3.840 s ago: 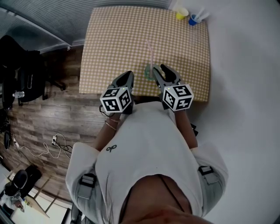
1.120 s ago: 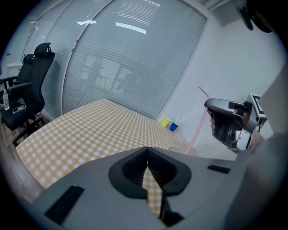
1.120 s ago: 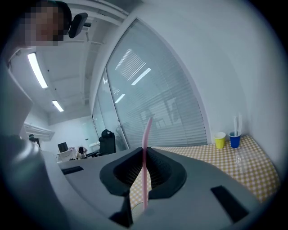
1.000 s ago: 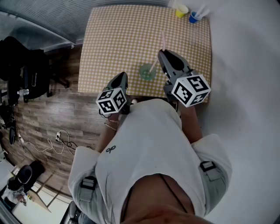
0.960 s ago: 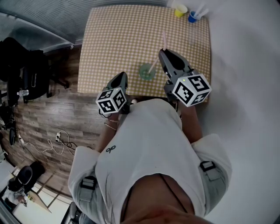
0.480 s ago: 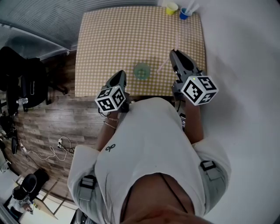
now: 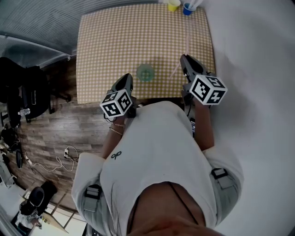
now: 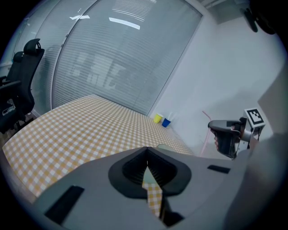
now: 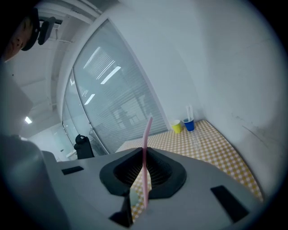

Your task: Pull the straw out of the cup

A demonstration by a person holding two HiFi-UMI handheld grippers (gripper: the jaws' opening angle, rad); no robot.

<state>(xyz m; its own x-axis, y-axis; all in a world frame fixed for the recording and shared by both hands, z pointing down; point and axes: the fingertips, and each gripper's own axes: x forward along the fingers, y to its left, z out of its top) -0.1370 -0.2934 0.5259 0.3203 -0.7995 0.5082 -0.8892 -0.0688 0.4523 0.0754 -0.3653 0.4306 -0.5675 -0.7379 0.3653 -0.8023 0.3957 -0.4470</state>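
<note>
Observed from beside the checked tabletop (image 7: 115, 41).

Right tongs (image 9: 144, 157): jaws nearly together, pinched on the pink straw (image 9: 145, 170). In the right gripper view the straw runs close to upright through the jaws, with a long length above them and a short tail below.

Left tongs (image 8: 147, 155): jaws together with nothing between them, held low at the near edge of the tabletop, lower left of the cup in the head view.

Cup (image 7: 145, 72): pale green, standing in the lower middle of the tabletop in the head view, with nothing in its mouth.

Deciding relation: in the head view the straw (image 7: 175, 71) hangs right of the cup. Its lower end slants down and left toward the cup but stands clearly apart from the rim. The right tongs (image 7: 184, 62) are right of the cup, and the left tongs (image 7: 125, 80) are the nearer pair to it.

Judgement: the extraction looks complete. What remains is putting the straw down, and bare tabletop lies directly beneath it.

Also present: a yellow cup (image 7: 174, 5) and a blue cup (image 7: 186, 8) at the upper edge of the frame, well apart from the work.
</note>
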